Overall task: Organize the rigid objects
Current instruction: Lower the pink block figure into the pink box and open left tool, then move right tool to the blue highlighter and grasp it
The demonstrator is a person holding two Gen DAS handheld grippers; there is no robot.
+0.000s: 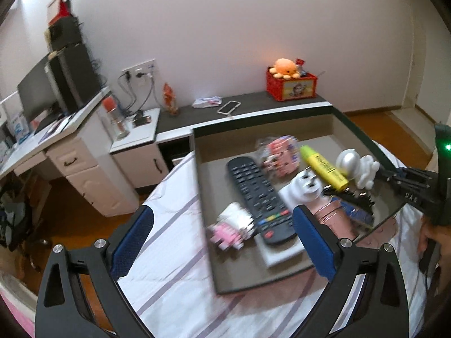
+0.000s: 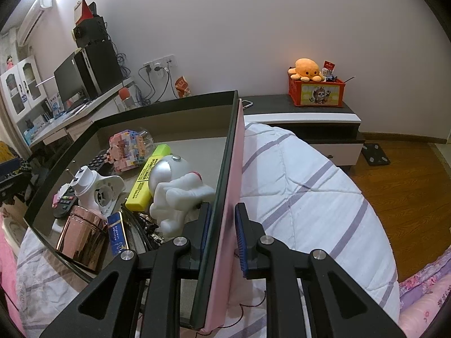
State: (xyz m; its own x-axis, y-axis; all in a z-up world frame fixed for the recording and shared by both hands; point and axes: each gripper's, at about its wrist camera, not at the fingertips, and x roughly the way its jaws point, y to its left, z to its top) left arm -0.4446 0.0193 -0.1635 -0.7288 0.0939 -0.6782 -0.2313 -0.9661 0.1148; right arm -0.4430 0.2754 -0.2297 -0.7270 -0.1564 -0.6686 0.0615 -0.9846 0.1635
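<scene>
- right gripper point(image 2: 221, 235) fingers clamp the box point(image 2: 225, 169) wall; keep that grip steady.
- left gripper point(image 1: 222, 242) fingers spread wide, empty, above the box's near rim on the bed point(image 1: 169, 253).
- just beyond them, the remote point(image 1: 258, 197): approach squarely, avoiding the brick toy point(image 1: 231, 225).

Left wrist cam sits off the tray's point(image 1: 205, 214) near-left corner, above the striped bedding point(image 1: 174, 253), tilted down & facing the far wall; tray fills mid-right, close. Right wrist cam sits right at the tray's point(image 2: 222, 169) right wall, looking along it, same downward tilt, very near. Both share tray contents, e.g. yellow highlighter point(image 1: 324, 167) point(image 2: 148, 177), plus the red box point(image 1: 291, 87) point(image 2: 317, 91) w/ orange plush & the desk at left.
</scene>
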